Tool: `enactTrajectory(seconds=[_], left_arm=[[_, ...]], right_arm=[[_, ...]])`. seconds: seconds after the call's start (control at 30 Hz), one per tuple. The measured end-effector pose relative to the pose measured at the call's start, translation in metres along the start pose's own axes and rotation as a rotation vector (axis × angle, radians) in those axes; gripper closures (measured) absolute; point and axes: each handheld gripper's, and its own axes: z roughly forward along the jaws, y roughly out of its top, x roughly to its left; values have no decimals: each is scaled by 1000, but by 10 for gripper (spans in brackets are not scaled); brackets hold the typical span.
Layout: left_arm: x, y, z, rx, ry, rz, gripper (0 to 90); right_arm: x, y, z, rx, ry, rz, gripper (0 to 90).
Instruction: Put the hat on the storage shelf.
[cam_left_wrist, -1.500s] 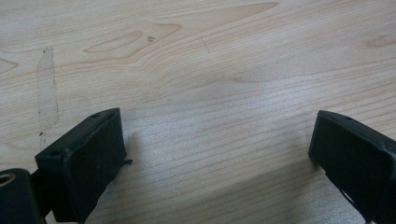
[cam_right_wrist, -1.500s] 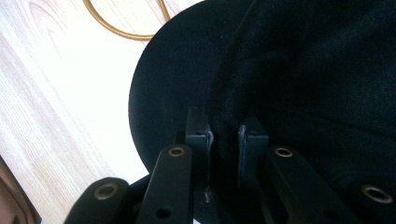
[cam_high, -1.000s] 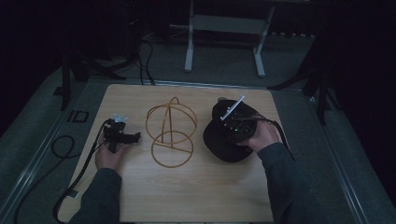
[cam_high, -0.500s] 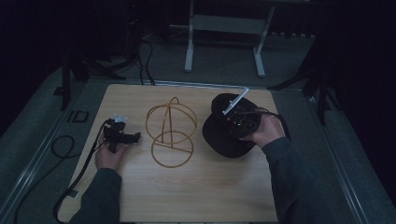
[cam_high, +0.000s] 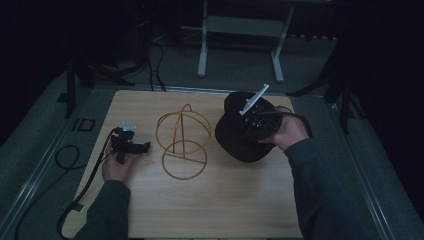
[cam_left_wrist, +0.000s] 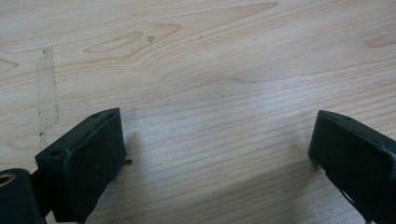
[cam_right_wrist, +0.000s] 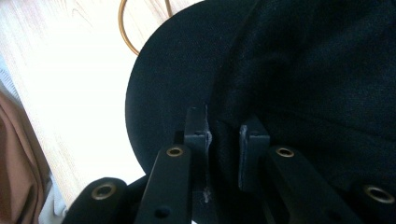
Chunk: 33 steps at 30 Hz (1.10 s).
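Observation:
A black cap (cam_high: 235, 132) is held up off the wooden table (cam_high: 215, 205) at the right, brim toward the wire stand. My right gripper (cam_high: 257, 122) is shut on the cap, pinching its fabric (cam_right_wrist: 224, 140) between both jaws where brim meets crown. A gold wire hat stand (cam_high: 182, 142), made of hoops on a round base, stands at mid-table; one of its hoops (cam_right_wrist: 125, 32) shows in the right gripper view. My left gripper (cam_high: 131, 145) rests on the table at the left, open, with bare wood (cam_left_wrist: 215, 154) between its jaws.
A black cable (cam_high: 75, 175) trails from the left gripper off the table's left edge. A metal frame with legs (cam_high: 240, 45) stands on the floor beyond the far edge. A brown sleeve (cam_right_wrist: 18, 158) shows at the left of the right gripper view.
The right gripper has lifted the cap and carried it up and slightly away from the person. The left gripper and the wire stand have stayed still.

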Motion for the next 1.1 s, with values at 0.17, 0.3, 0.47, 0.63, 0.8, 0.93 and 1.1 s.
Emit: enactTrajectory(seconds=[0.17,0.3,0.47,0.63,0.8,0.93,1.1], left_arm=[[0,0,0,0,0,0,33],[0,0,0,0,0,0,33],[0,0,0,0,0,1,33],[0,0,0,1,0,2,33],[0,0,0,3,0,2,33],[0,0,0,3,-1,3,33],[0,0,0,3,-1,2,33]], right_arm=[[-1,4,-5,7,-6,-18,783],[-1,7,-10,0,-10,-36,783],[-2,10,-16,-9,-13,-49,782],[-1,13,-21,-17,-9,-68,782],[1,16,-26,-17,-5,-87,781],[3,18,-32,-29,7,-104,780],[5,21,-37,-33,12,-117,780]])
